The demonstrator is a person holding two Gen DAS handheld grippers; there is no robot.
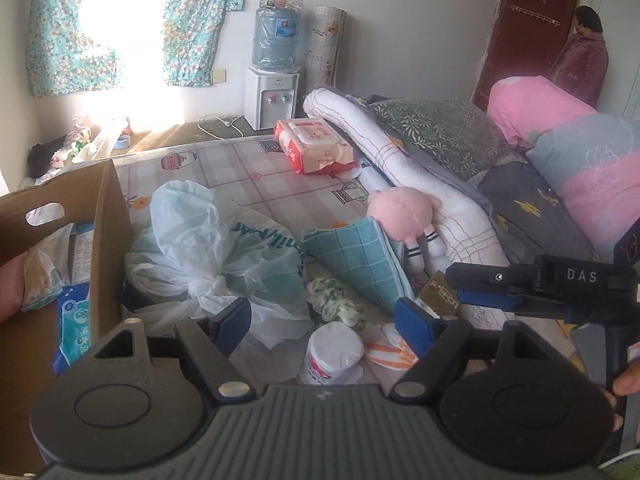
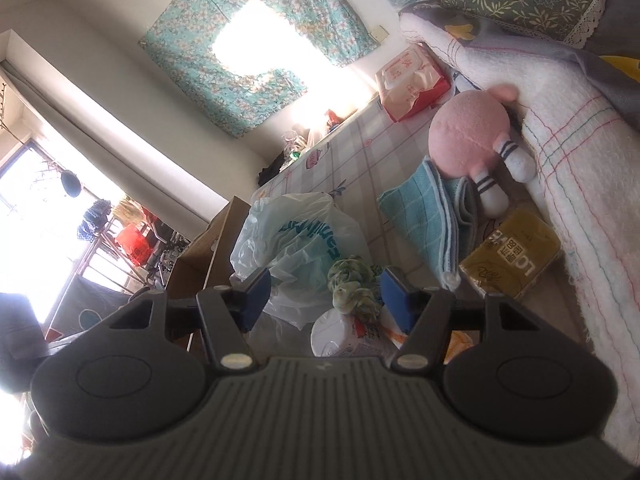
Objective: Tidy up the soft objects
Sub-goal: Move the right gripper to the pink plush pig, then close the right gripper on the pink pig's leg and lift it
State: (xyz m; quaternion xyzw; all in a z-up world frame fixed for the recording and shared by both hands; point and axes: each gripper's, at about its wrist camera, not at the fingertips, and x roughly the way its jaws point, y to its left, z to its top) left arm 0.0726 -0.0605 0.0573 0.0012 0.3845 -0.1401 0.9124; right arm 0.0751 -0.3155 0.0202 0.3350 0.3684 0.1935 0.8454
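Note:
On the bed a pink plush toy (image 1: 400, 216) (image 2: 468, 136) leans on a folded teal checked towel (image 1: 356, 256) (image 2: 424, 216). A green scrunchie (image 1: 336, 304) (image 2: 354, 284) lies beside a knotted white plastic bag (image 1: 224, 248) (image 2: 304, 236). My left gripper (image 1: 324, 324) hovers open above a white roll (image 1: 334, 350) and holds nothing. My right gripper (image 2: 326, 296) is open too, with the scrunchie below the gap and untouched. In the left wrist view the right gripper (image 1: 460, 284) reaches in from the right, near a gold packet (image 1: 438, 294) (image 2: 512, 256).
An open cardboard box (image 1: 104, 216) (image 2: 204, 248) with packets inside stands at the left. A red wipes pack (image 1: 316, 144), a rolled white blanket (image 1: 400, 160) and pillows fill the far side. A person (image 1: 584, 52) stands by the door.

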